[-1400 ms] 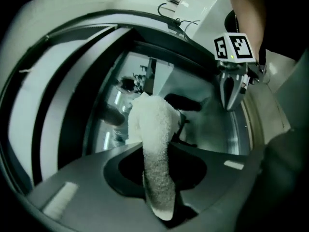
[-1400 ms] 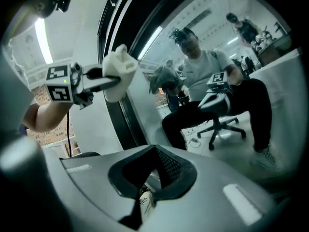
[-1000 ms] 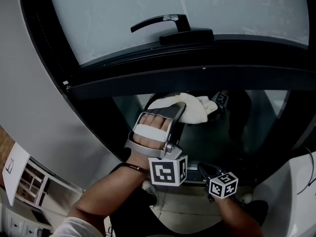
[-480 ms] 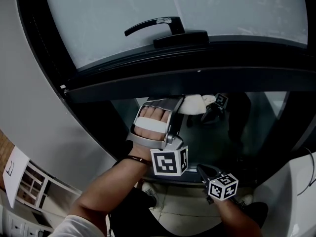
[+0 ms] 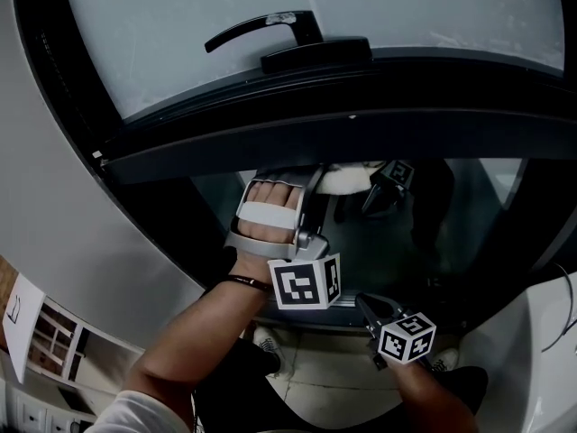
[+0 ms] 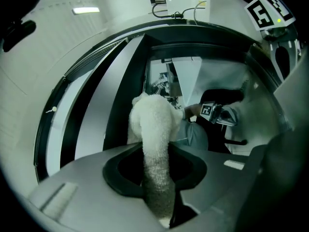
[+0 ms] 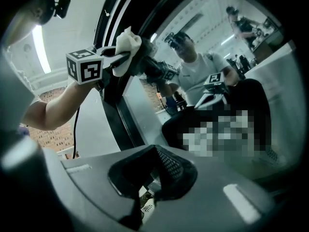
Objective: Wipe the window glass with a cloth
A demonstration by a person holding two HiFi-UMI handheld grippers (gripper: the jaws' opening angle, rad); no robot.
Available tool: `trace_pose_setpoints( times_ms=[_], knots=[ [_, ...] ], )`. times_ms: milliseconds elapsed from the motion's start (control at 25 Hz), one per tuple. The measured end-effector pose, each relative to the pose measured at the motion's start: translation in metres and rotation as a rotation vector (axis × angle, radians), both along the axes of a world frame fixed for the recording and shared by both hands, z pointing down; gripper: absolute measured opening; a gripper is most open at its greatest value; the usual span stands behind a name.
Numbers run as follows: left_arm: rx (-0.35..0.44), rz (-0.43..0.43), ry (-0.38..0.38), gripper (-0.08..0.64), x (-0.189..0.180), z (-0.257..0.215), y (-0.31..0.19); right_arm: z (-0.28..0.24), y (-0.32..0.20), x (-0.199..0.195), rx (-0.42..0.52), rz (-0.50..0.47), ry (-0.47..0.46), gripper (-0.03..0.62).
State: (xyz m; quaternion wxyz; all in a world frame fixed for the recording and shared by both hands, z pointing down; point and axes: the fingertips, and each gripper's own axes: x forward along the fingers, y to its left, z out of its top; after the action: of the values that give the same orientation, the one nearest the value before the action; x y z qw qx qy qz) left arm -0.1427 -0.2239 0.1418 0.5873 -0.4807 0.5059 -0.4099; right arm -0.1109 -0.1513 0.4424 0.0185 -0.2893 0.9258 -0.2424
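Nearest the camera, well below the window's dark crossbar (image 5: 343, 133), the right claw (image 7: 145, 197) hangs low over the tiled floor (image 5: 315, 377). Its jaws are clenched together with nothing between them, and its marker cube (image 5: 406, 336) faces upward. It is apart from the glass and from the other tool. Above it, nearer the crossbar, the person's left hand (image 5: 266, 224) sits strapped in the handle of the left claw (image 6: 157, 187), which is raised toward the pane. That claw's jaws are clamped on the white cloth (image 6: 152, 124). A narrow neck of the fabric runs out between the jaws and bunches into a wad past their tips. The wad lies against the lower window glass (image 5: 397, 242) just beneath the crossbar, at the top edge of that pane; the right gripper view shows it meeting its own reflection there. The dark pane mirrors the person and both tools. Beyond the crossbar, a black lever handle (image 5: 270, 30) is mounted on the frame, and the pale frosted upper pane (image 5: 406, 7) extends above it.
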Motion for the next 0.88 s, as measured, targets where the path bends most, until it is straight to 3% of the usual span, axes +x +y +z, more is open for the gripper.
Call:
trace_pose_setpoints(
  times_ms=[880],
  knots=[
    [0.039, 0.017, 0.035, 0.117, 0.002, 0.028, -0.004, 0.000, -0.003, 0.006, -0.038, 0.025, -0.022, 0.001]
  ],
)
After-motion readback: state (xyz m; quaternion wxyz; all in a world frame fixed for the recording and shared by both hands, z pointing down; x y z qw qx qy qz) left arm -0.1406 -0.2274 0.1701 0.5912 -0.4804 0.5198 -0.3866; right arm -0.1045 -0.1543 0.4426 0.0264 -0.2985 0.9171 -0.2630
